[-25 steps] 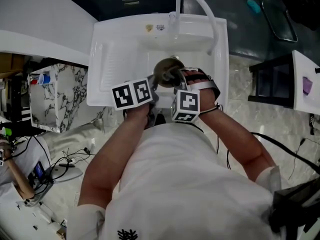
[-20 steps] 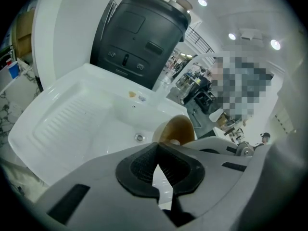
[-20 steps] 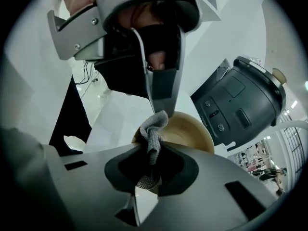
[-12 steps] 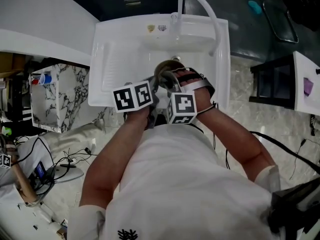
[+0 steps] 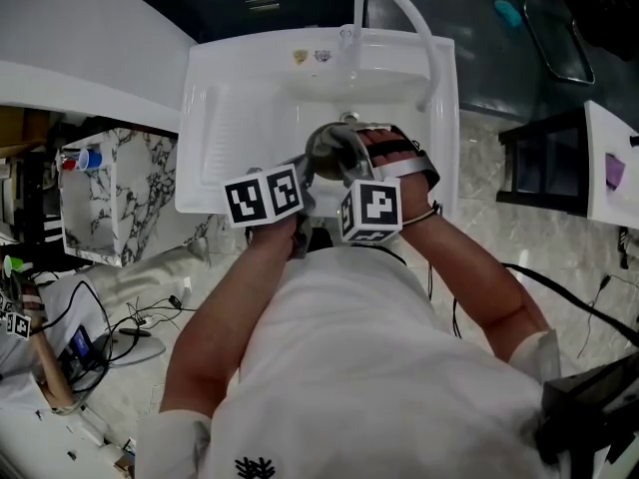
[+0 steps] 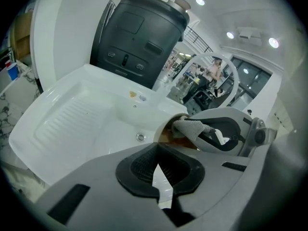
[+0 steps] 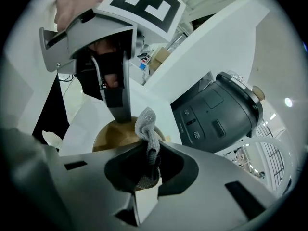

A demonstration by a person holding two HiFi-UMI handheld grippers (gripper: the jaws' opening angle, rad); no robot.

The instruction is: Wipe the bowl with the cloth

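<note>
Above white moulded sink [image 5: 215, 118]: my left gripper [image 6: 161, 177], jaws fully together, pinches rim of round brown-inside bowl [image 5: 329, 146], which is held over basin. To right, my right gripper [image 7: 147, 170] clamped tight on grey knitted cloth [image 7: 146, 124]. Cloth loop sticks out past jaw tips, at bowl's rim, just beside left gripper's fingers [image 7: 119, 107]. Actual contact unclear.

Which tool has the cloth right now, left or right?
The right tool: the grey cloth is pinched between its jaws. The left tool clamps the rim of the bowl instead.
</note>
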